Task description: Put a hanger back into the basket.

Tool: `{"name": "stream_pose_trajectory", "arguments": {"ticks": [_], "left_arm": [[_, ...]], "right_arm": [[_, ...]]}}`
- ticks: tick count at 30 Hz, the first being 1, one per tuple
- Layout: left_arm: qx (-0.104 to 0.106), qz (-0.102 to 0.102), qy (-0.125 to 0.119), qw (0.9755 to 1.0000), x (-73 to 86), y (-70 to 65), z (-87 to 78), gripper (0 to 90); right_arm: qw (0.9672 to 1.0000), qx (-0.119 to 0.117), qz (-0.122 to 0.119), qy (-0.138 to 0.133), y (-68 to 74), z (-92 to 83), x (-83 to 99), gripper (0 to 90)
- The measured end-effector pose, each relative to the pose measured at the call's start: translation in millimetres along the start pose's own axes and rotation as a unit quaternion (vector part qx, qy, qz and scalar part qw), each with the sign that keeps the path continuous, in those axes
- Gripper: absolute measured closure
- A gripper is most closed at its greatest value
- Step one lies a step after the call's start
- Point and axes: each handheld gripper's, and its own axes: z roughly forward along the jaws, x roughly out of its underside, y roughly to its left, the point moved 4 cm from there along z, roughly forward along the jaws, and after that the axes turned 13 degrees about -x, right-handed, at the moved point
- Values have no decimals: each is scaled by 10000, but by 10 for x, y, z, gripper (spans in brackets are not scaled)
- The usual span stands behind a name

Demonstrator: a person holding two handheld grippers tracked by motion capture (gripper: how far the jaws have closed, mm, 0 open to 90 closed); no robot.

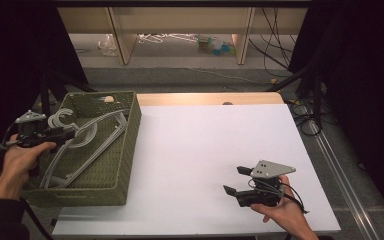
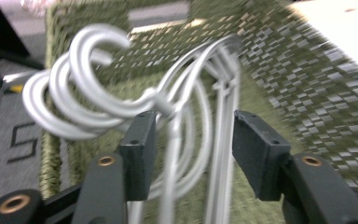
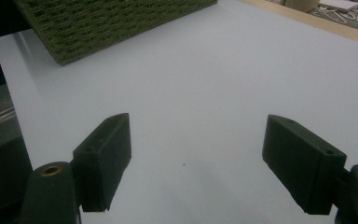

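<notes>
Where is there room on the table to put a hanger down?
The white table top is bare from the green basket across to the right tongs, and all along the far edge behind them. The basket itself is crowded: grey hangers lie piled in it, and the left tongs sit open around their necks at its left side.

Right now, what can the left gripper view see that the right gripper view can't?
Left gripper view: grey hangers with curled hooks, lying between the left gripper's open jaws, not pinched. Right gripper view: the bare white table between the right gripper's open jaws. Both: the green woven basket, inside in one, an outer wall in the other.
</notes>
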Motion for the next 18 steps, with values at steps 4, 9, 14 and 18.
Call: {"name": "stream_pose_trajectory", "arguments": {"ticks": [4,9,14,18], "left_arm": [[65,76,-240,9997,-52,-78,-197,471],[408,-242,-655,9967,-106,-241,-396,438],[576,-57,-783,9953,-73,-558,-514,376],[681,173,-865,9938,-41,-808,-569,348]], "right_arm": [[10000,-16,8,-9,4,2,-1,248],[10000,-12,2,0,4,4,2,248],[10000,-46,27,14,2,10,5,248],[10000,-29,31,17,3,10,3,247]]}}
